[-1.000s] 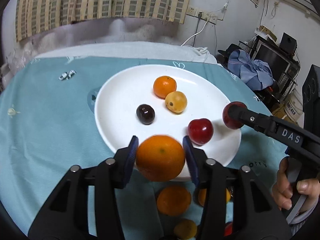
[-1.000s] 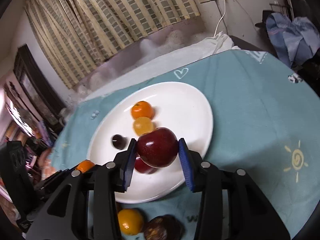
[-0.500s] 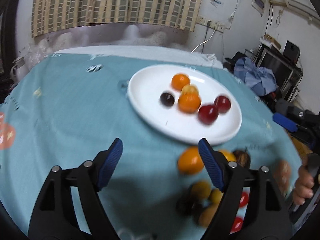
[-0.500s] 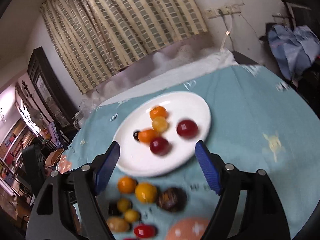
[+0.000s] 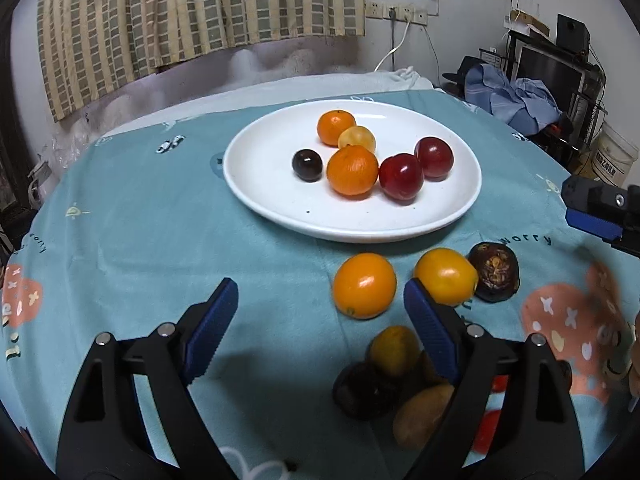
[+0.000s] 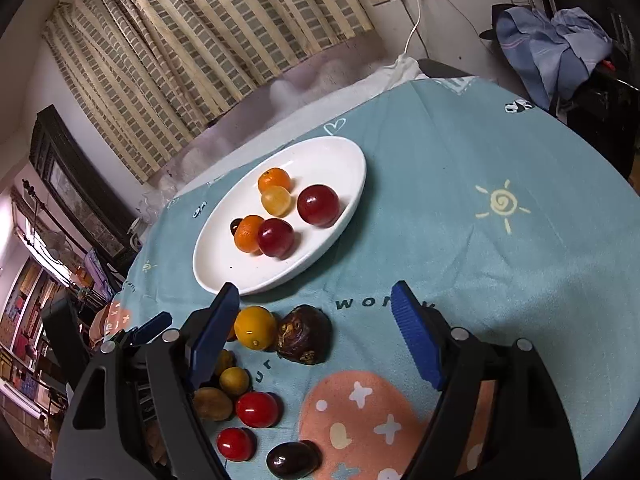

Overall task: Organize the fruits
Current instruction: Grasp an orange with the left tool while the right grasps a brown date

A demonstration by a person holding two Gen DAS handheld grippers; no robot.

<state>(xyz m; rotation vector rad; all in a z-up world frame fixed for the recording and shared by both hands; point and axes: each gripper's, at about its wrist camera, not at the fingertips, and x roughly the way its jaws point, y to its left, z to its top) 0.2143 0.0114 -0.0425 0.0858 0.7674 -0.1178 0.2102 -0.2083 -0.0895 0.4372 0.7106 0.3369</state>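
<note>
- A round counter (image 5: 160,220) under a teal printed cloth stands before a striped curtain (image 5: 180,12); a white plate (image 5: 276,196) sits at its middle.
- The plate holds six fruits, among them a big orange (image 5: 352,170) and two red plums (image 5: 401,176) touching at its centre; more fruit lies on the cloth just in front of the plate.
- The left tool (image 5: 320,320) has just been opening and is empty; the right tool (image 6: 316,316) gapes too, empty.
- Risk: a loose orange (image 5: 364,285) on the cloth is round, so a glancing pad could roll it off the counter's near edge.
- Risk: adding fruit beside the plate's crowded cluster could knock a plum over the shallow rim.
</note>
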